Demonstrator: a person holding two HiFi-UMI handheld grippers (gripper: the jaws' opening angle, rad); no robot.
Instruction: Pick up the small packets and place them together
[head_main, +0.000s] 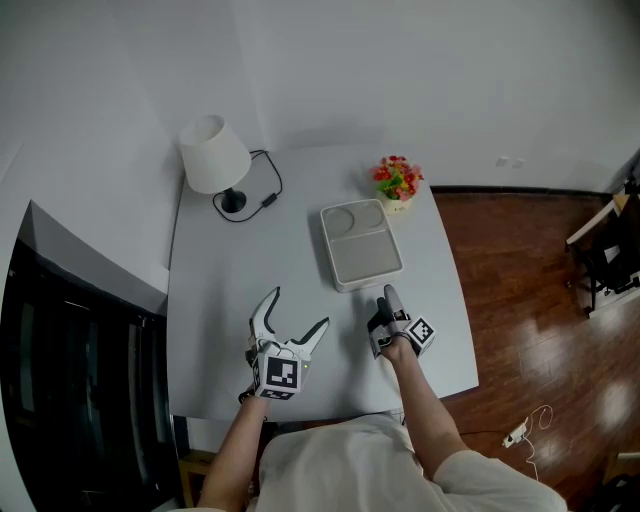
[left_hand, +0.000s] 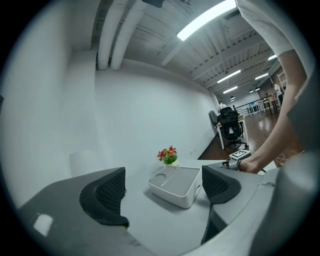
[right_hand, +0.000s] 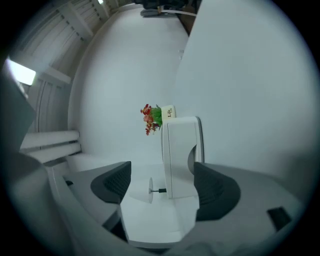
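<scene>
Apparently the task is not yet begun — no small packets show in any view, neither on the grey table (head_main: 225, 300) nor in the white tray (head_main: 365, 258), so I cannot tell where they are. The left gripper (head_main: 298, 308) hovers low over the near part of the table, its jaws wide apart with nothing between them. The right gripper (head_main: 386, 298), just before the tray's near edge, also has its jaws apart and empty. A lamp (head_main: 213, 155) and a small pot of flowers (head_main: 397, 180) stand at the far side. All the picking and gathering is left — so I judge.
</scene>
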